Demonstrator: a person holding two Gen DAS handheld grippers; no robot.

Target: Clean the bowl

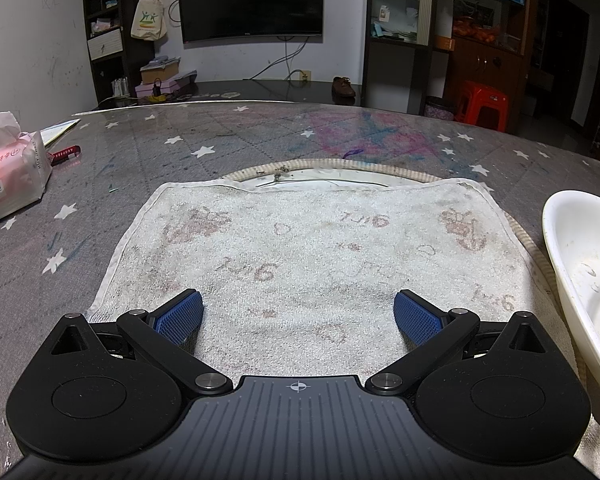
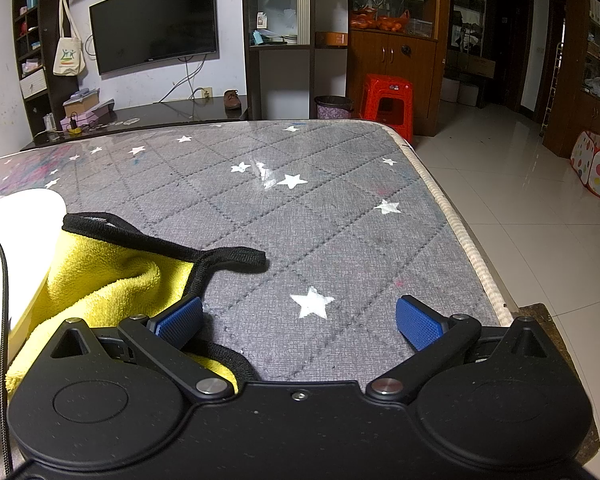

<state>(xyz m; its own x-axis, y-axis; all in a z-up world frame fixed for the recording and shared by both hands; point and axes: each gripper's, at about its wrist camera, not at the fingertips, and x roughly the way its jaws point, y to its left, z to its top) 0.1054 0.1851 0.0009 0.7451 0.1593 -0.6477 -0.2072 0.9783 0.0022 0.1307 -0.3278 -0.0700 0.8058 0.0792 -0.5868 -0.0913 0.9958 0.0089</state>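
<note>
Close under the left gripper point(image 1: 298, 312) lies a white terry towel point(image 1: 308, 256) with faded reddish prints, spread flat on the table; the blue pads point(image 1: 180, 316) stand wide apart with nothing between them. At the right edge of that view sits the white bowl point(image 1: 580, 264), tilted, its inner wall smeared with pale residue, just beside the towel. Beyond the towel's far hem a round woven mat point(image 1: 420, 176) shows, with dark crumbs on the pale surface inside its rim. Grey quilted tablecloth point(image 1: 220, 140) with white stars, under a clear glossy cover, carries pink and blue scribble stains farther back. Far left: a pink tissue pack point(image 1: 8, 176), well apart from the towel.

Under the right gripper point(image 2: 300, 316), fingers likewise spread and empty, over bare tablecloth. The left pad point(image 2: 180, 316) sits at the black-bound edge of a yellow microfibre cloth point(image 2: 100, 284); contact cannot be told. The cloth lies against the bowl point(image 2: 16, 248), which fills the left margin. A black cable point(image 2: 4, 320) crosses the bowl.

Background: wall-mounted television point(image 2: 156, 20), hanging tote bag point(image 2: 69, 56), red plastic stool point(image 2: 388, 104), purple waste bin point(image 2: 334, 107), tiled floor point(image 2: 520, 200).
</note>
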